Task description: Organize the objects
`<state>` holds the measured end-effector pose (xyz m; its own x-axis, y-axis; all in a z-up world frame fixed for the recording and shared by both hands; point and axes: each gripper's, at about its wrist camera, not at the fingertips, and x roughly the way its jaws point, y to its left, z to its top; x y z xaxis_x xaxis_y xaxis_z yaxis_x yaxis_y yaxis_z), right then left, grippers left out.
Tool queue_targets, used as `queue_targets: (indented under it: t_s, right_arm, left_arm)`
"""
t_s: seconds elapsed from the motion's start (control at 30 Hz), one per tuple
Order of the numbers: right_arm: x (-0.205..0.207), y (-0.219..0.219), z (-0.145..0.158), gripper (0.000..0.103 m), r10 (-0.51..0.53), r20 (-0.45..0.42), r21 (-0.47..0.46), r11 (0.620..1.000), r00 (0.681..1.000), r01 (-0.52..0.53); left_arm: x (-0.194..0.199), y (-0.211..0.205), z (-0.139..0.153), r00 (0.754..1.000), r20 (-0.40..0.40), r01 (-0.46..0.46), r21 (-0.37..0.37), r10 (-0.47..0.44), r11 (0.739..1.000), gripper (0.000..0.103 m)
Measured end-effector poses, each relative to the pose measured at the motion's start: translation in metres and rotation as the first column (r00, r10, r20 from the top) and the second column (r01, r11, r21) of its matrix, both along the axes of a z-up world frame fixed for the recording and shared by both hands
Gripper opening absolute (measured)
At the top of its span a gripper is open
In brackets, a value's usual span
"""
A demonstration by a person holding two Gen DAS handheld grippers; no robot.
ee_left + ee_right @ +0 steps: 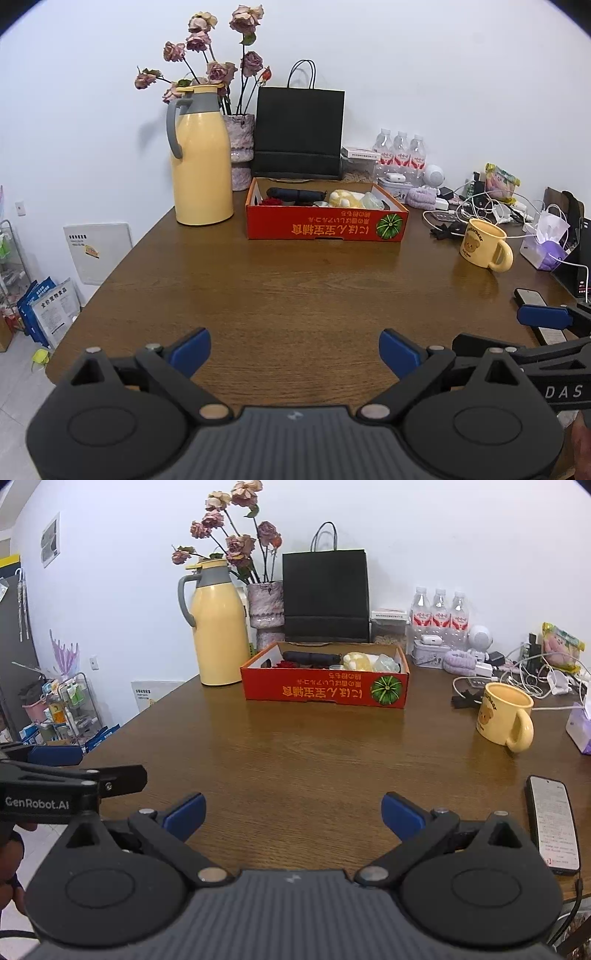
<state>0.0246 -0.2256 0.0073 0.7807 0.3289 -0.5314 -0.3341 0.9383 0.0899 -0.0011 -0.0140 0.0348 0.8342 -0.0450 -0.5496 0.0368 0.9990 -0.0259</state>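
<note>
Left wrist view shows the left gripper (294, 349) and right gripper (293, 812) both spread wide, holding nothing, above the wooden table (295, 288) facing the red cardboard box (325, 225).

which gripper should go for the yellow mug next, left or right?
Right, probably. The yellow mug stands on the table's right side, and the right gripper is on that side, with the left gripper beside it further left. Both are open and empty, so neither needs to release anything.
</note>
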Motion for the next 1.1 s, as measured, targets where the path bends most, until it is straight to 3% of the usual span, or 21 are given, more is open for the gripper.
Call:
queue_targets:
  t_s: [1.1]
  right_arm:
    - [0.0016, -0.002, -0.0071, 0.103, -0.04, -0.022, -0.007, 0.999, 0.999, 0.039]
  left_arm:
    - [-0.0036, -0.0094, -0.0034, 1.0, -0.012, 0.016, 0.007, -0.016, 1.0, 0.098]
